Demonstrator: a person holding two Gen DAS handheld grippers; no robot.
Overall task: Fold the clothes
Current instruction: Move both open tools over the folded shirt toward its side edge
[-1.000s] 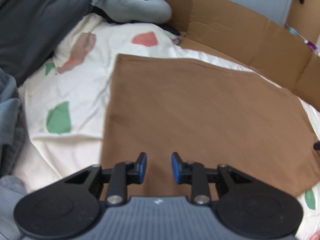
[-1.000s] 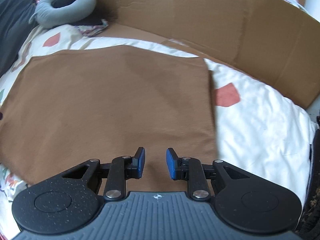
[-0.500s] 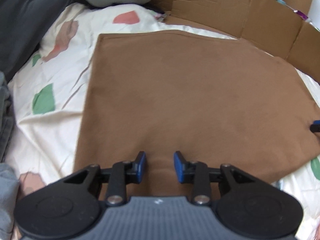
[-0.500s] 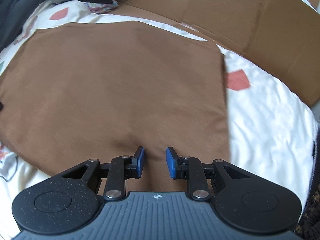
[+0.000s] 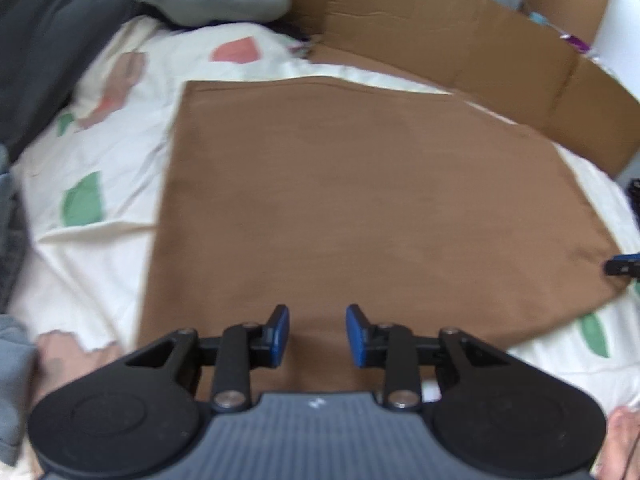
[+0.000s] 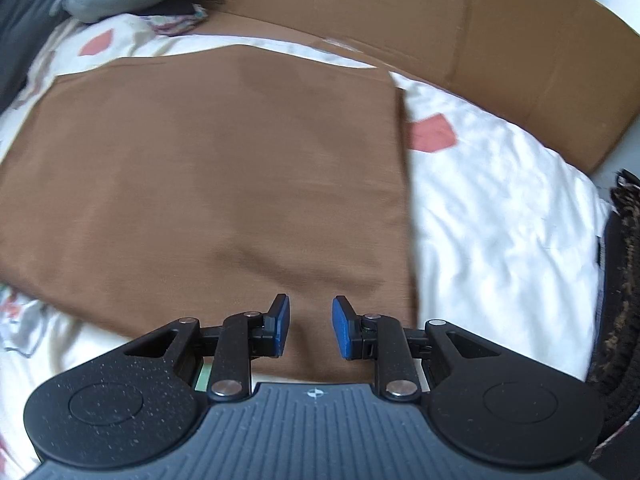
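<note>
A patterned white bedsheet (image 5: 100,272) carried a flat brown cloth (image 5: 360,208) mid-frame, while left tongs (image 5: 317,334) and right tongs (image 6: 307,326) hovered parted, empty, at its lower edge.

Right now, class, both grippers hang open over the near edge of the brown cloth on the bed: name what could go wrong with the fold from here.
1. The left gripper and right gripper are open over flat brown cloth; pinching may also catch the bedsheet.
2. Uneven grips along the near hem could skew the fold.
</note>
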